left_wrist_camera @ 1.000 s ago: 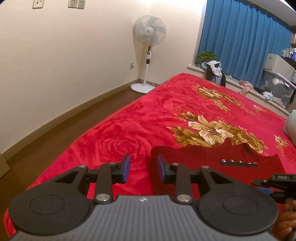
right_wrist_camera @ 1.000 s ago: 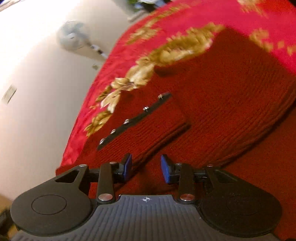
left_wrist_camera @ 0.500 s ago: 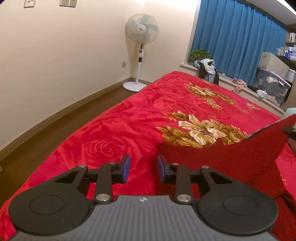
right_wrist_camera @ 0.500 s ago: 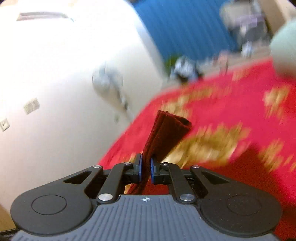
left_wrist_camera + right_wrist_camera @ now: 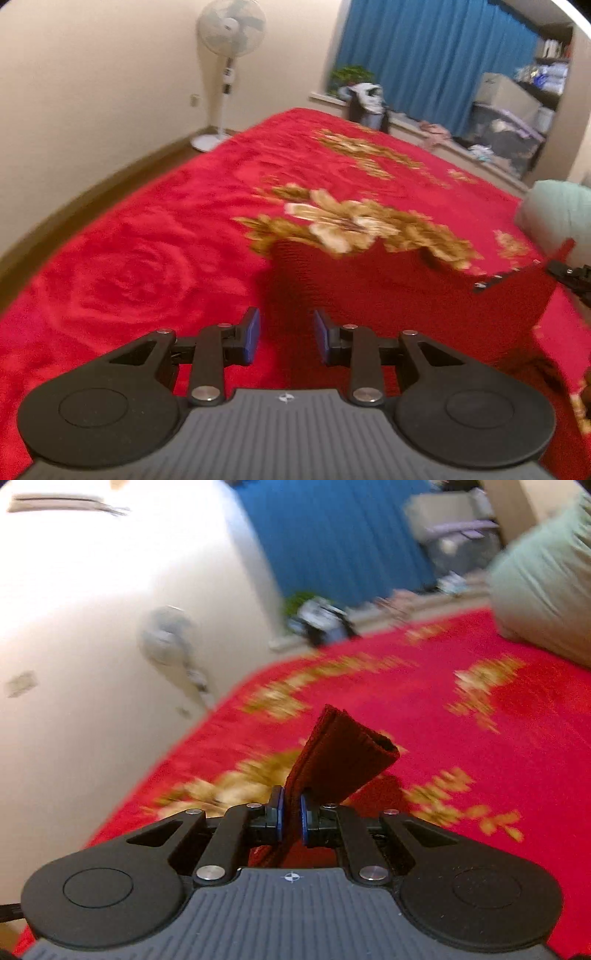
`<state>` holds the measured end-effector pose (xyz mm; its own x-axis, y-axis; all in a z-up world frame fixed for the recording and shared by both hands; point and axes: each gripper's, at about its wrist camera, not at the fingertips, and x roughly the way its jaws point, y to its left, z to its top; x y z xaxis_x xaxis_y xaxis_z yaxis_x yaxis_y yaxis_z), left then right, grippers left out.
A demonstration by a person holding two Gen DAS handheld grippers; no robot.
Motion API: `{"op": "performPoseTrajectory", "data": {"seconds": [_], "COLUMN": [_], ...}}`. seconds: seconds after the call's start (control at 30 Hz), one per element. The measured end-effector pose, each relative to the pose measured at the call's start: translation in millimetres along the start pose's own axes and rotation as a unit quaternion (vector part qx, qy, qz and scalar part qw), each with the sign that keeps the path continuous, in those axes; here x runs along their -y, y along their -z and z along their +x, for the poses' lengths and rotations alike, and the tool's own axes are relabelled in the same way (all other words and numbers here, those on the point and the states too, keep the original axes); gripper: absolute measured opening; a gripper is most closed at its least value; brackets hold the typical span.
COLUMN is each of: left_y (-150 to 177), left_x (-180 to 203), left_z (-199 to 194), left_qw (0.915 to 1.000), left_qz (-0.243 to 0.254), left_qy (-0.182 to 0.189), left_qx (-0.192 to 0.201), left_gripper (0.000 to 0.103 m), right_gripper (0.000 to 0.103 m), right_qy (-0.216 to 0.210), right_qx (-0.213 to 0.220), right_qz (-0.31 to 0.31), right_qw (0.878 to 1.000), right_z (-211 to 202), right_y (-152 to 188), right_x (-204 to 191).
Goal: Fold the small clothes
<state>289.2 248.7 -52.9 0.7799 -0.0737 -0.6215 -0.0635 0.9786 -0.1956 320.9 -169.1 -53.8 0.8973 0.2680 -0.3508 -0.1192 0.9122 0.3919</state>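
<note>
A dark red knitted garment (image 5: 388, 288) with a black strip of snaps lies on the red flowered blanket (image 5: 147, 258). My left gripper (image 5: 286, 338) is open and empty, just above the garment's near left corner. My right gripper (image 5: 291, 818) is shut on a folded edge of the garment (image 5: 343, 757), which sticks up beyond the pads. In the left wrist view my right gripper (image 5: 570, 277) shows at the far right edge, lifting the snap-strip end off the blanket.
A pale green pillow (image 5: 557, 218) lies at the blanket's right. A standing fan (image 5: 229, 70) stands on the floor by the wall. Blue curtains (image 5: 424, 55) and storage boxes (image 5: 506, 125) are beyond the bed. The bed's left edge drops to wood floor (image 5: 92, 199).
My right gripper closed on the garment's snap-strip edge and lifted it up and to the right. My left gripper stayed open and shifted toward the garment's left corner.
</note>
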Motion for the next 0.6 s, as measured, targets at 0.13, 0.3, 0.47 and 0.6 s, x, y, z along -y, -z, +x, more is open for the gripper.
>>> {"op": "performPoseTrajectory", "data": {"seconds": [0.13,0.3,0.47,0.6], "left_y": [6.5,17.5,6.4,17.5], "left_x": [9.9,8.0,7.7,2.6], "left_z": [26.0,57.1,37.5,69.5], "left_qw": [0.9993,0.9938,0.9994,0.9933], "left_qz": [0.002,0.032,0.014,0.029], "left_qy": [0.031,-0.049,-0.024,-0.052], "left_qx": [-0.021,-0.094,-0.02,-0.099], "left_gripper": [0.042,0.045,0.043,0.038], "right_gripper": [0.011,0.027,0.027,0.028], "right_qy": [0.001,0.193,0.113,0.063], "right_qx": [-0.013,-0.1,-0.046,-0.115], "right_qz": [0.011,0.061,0.039,-0.009], "right_qw": [1.0,0.974,0.992,0.991], "right_z": [-1.2,14.1,-1.8,29.3], "right_y": [-1.3,14.5,6.2,12.4], "right_x": [15.8,76.3,72.0,57.8]}}
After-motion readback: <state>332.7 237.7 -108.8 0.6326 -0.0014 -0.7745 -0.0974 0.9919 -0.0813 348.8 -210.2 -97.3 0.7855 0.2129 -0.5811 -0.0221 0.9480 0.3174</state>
